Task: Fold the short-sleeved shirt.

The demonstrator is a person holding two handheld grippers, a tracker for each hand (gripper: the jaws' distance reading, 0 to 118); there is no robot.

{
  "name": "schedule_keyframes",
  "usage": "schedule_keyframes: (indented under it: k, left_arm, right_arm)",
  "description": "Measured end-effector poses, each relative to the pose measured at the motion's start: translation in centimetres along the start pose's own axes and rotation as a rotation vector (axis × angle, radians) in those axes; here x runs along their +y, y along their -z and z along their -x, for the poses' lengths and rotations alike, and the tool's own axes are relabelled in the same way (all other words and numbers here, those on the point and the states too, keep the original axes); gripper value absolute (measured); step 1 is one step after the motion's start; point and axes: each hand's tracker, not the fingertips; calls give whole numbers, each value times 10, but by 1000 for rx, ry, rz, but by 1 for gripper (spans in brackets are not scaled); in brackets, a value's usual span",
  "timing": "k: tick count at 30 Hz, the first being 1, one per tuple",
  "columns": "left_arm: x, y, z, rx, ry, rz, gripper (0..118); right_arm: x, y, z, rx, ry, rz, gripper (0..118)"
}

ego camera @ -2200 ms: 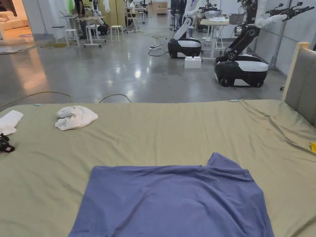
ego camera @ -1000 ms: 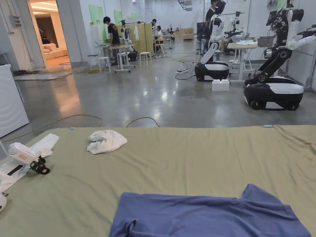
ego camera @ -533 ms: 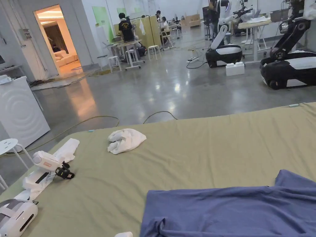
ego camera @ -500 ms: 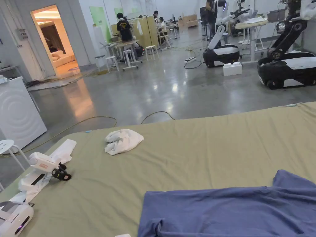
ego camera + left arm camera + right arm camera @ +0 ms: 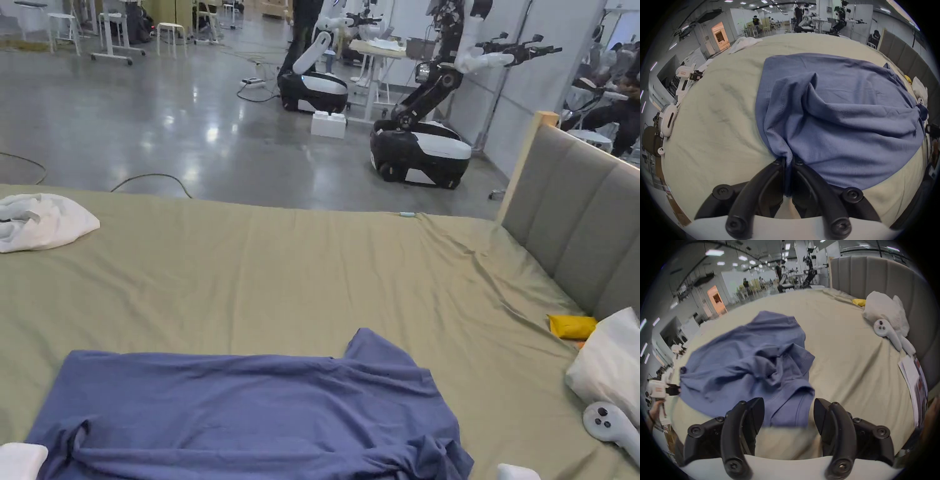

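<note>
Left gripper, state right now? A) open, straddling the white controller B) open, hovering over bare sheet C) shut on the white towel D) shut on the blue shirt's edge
D: in the left gripper view, the left gripper has both jaws pressed together on a bunched hem of the blue shirt, which fans out from the pinch across the green sheet.

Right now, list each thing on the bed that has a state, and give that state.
Shirt: blue, spread on the sheet, rumpled, unfolded, one edge pinched.
Left claw: shut on the shirt's edge.
Right claw: open, jaws apart over the shirt's near edge.
White cloth: crumpled in a heap.
Sheet: laid flat, lightly creased.
Controller: lying on the sheet beside a white bundle.
</note>
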Motion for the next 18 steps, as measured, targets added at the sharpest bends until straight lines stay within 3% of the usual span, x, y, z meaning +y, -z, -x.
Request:
schedule_keyframes:
  k: [3, 5, 6, 7, 8, 10, 12, 15, 18]
  left_arm:
    - [-6, 0, -3, 18, 26, -12, 10]
    - [-8, -1, -1, 15, 21, -26, 10]
    - [-7, -1, 0, 12, 22, -27, 10]
    - [-6, 0, 1, 8, 20, -23, 10]
    - [-3, -1, 2, 4, 19, -11, 10]
    - [1, -14, 9, -22, 3, 1, 8]
    - [-5, -43, 18, -37, -31, -39, 7]
    - [-33, -83, 40, -75, -102, -125, 7]
    - [-75, -111, 50, -107, -141, -134, 7]
  right_arm:
    - [2, 26, 7, -31, -23, 94, 68]
    - [-2, 13, 16, -71, -61, 12, 62]
    - [-6, 8, 24, -97, -136, -23, 26]
    - [-6, 8, 27, -179, -220, -10, 8]
    - [-6, 10, 27, -120, -220, 15, 8]
    - [2, 3, 23, -110, -183, 38, 8]
    - [8, -19, 17, -92, -97, 2, 8]
    - [0, -61, 15, -146, -143, -54, 7]
    - [-28, -88, 1, -104, -147, -49, 7]
